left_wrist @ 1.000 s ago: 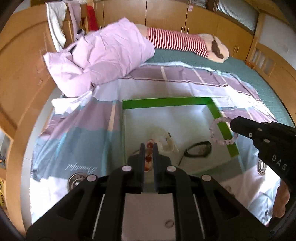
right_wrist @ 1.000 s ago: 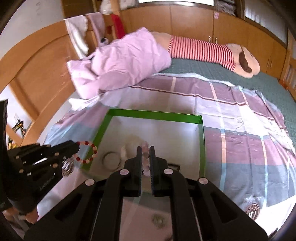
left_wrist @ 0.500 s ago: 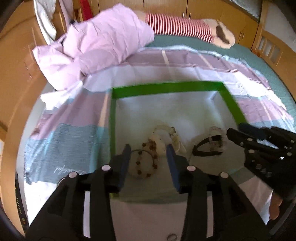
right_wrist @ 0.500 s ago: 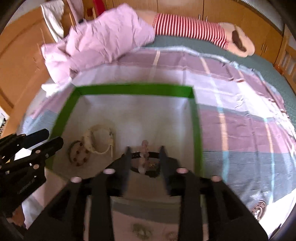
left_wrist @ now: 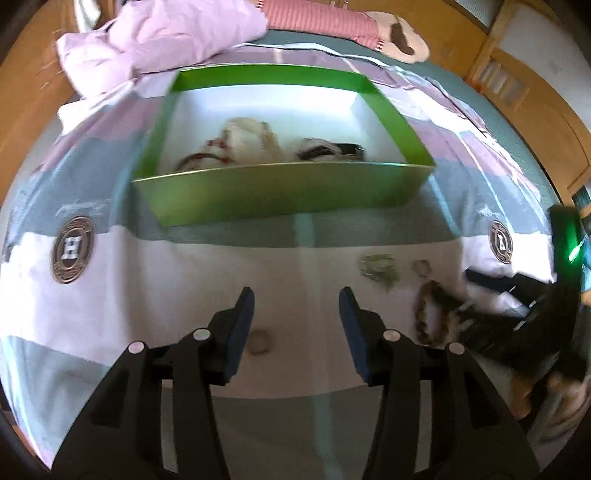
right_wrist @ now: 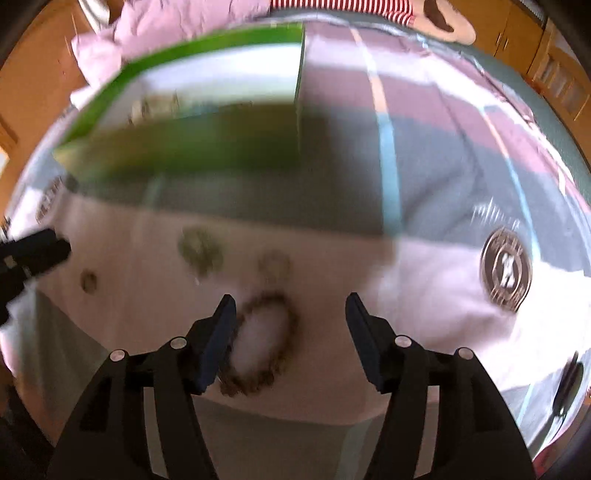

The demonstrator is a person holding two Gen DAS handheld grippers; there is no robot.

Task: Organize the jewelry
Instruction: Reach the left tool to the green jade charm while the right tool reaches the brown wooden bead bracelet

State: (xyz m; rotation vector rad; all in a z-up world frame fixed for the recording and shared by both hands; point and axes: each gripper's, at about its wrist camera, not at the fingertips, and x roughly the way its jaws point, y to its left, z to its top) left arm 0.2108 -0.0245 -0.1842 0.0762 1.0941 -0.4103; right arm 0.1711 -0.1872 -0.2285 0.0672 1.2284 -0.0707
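A green box (left_wrist: 280,195) with a white inside sits on the bed and holds several bracelets (left_wrist: 243,147). My left gripper (left_wrist: 297,310) is open and empty, low over the white sheet in front of the box, with a small ring (left_wrist: 258,341) just left of its gap. My right gripper (right_wrist: 290,314) is open over a brown bead bracelet (right_wrist: 258,343) that lies on the sheet between its fingers. That bracelet also shows in the left wrist view (left_wrist: 428,314), beside the right gripper (left_wrist: 491,299). The right wrist view is blurred.
A greenish bracelet (left_wrist: 378,269) and a small ring (left_wrist: 421,266) lie on the sheet right of centre. The box (right_wrist: 192,122) is at the upper left in the right wrist view. A pink quilt (left_wrist: 159,40) and a striped plush (left_wrist: 332,18) lie behind.
Both grippers opened wide, left their bracelets in the box and pulled back and down to the sheet in front of it. The right gripper now straddles the brown bracelet.
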